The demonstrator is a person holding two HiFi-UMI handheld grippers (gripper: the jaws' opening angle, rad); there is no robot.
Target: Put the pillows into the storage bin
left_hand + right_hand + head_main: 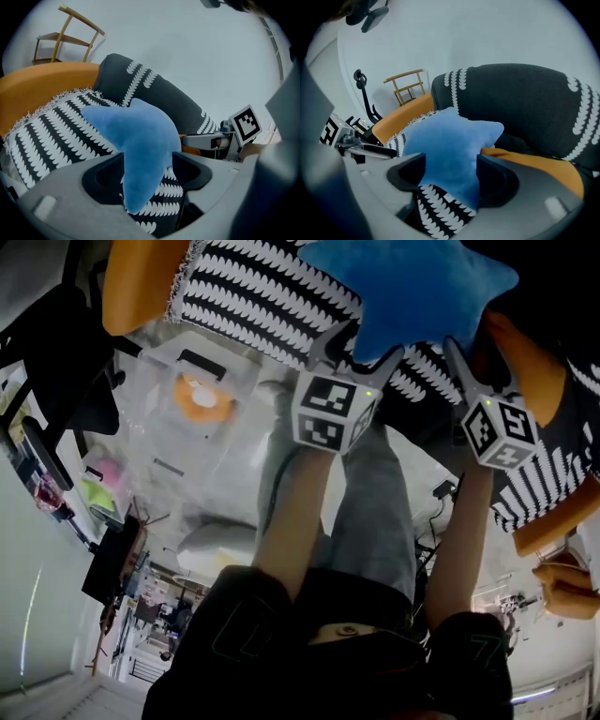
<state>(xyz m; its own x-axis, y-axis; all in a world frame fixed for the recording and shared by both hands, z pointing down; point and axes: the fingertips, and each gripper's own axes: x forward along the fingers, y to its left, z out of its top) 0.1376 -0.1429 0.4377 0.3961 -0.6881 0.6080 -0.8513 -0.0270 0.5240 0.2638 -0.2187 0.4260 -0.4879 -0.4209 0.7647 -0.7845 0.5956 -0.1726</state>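
Note:
A blue star-shaped pillow [412, 287] lies on a pile of black-and-white patterned pillows [262, 296] at the top of the head view. One blue arm of the pillow [136, 136] reaches down between the jaws of my left gripper [147, 171], which stand wide apart without squeezing it. My right gripper [450, 173] also stands open around another part of the blue pillow [450, 145]. In the head view the left gripper [361, 351] and right gripper [473, 352] sit side by side under the pillow. A dark patterned pillow [525, 103] lies behind.
An orange cushion [136, 282] borders the pile. A clear plastic bin [159, 442] with a black handle sits lower left, with an orange-and-white object inside. The person's grey trouser legs [375, 512] stand below the grippers. A wooden rack [65, 37] stands by the wall.

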